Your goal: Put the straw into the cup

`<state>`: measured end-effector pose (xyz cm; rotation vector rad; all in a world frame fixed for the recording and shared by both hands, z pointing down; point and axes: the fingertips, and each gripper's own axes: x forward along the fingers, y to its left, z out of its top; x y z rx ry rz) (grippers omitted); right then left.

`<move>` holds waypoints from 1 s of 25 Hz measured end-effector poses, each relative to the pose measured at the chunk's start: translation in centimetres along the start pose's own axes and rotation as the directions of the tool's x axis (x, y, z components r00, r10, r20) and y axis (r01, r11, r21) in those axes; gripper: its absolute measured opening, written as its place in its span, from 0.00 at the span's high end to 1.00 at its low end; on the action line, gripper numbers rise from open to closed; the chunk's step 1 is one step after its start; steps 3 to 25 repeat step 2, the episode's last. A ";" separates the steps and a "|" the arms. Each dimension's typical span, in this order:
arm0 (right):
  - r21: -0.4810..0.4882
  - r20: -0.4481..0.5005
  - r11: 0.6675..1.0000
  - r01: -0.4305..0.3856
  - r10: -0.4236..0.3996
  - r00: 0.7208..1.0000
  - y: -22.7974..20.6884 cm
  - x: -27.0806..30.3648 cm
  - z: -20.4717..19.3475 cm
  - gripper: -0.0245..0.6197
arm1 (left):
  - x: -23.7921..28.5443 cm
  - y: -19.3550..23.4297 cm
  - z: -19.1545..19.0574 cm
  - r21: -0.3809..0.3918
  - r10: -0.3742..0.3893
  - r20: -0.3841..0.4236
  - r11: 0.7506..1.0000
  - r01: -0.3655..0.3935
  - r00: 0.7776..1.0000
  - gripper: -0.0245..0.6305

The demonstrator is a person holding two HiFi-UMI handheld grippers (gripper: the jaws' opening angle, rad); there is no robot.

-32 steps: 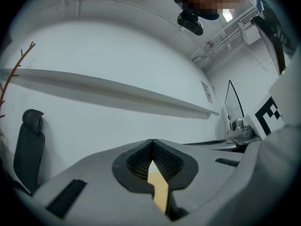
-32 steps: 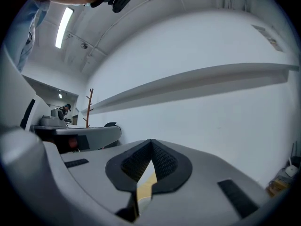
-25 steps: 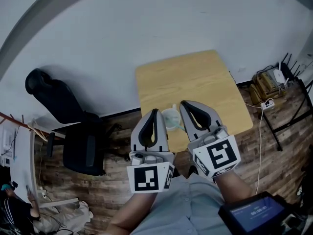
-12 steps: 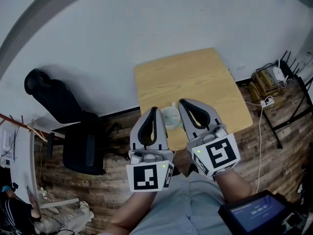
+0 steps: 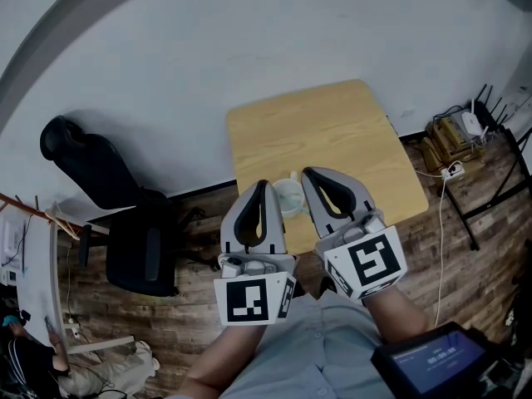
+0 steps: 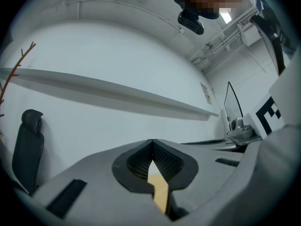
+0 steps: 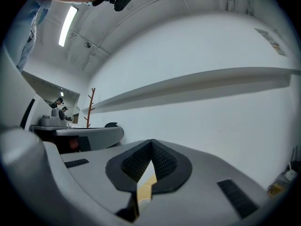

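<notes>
A small translucent cup (image 5: 289, 199) stands near the front edge of the wooden table (image 5: 332, 131). A thin pale stick (image 5: 293, 177), perhaps the straw, shows at the cup's far rim, too small to be sure. My left gripper (image 5: 264, 186) hangs just left of the cup and my right gripper (image 5: 309, 174) just right of it. Both are shut with nothing between the fingers. In the left gripper view the gripper (image 6: 151, 141) has its tips touching, with only wall and a sliver of table beyond. The right gripper view shows that gripper (image 7: 151, 141) shut the same way.
A black office chair (image 5: 125, 214) stands on the wood floor left of the table. Cables and a power strip (image 5: 453, 152) lie at the right by a black metal frame (image 5: 490, 198). A lit screen (image 5: 436, 360) sits at the lower right. A white wall runs behind the table.
</notes>
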<state>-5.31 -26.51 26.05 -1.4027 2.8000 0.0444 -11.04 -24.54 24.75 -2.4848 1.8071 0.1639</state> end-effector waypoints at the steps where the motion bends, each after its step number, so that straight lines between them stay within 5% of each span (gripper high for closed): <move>1: 0.000 -0.001 1.000 0.000 0.000 1.000 0.0 0.0 0.0 0.96 | 0.0 0.0 0.0 -0.001 0.000 -0.001 1.000 0.000 1.000 0.97; 25: 0.000 -0.001 1.000 0.000 0.000 1.000 0.0 0.0 0.0 0.96 | 0.0 0.0 -0.1 -0.002 0.001 -0.001 1.000 -0.001 1.000 0.97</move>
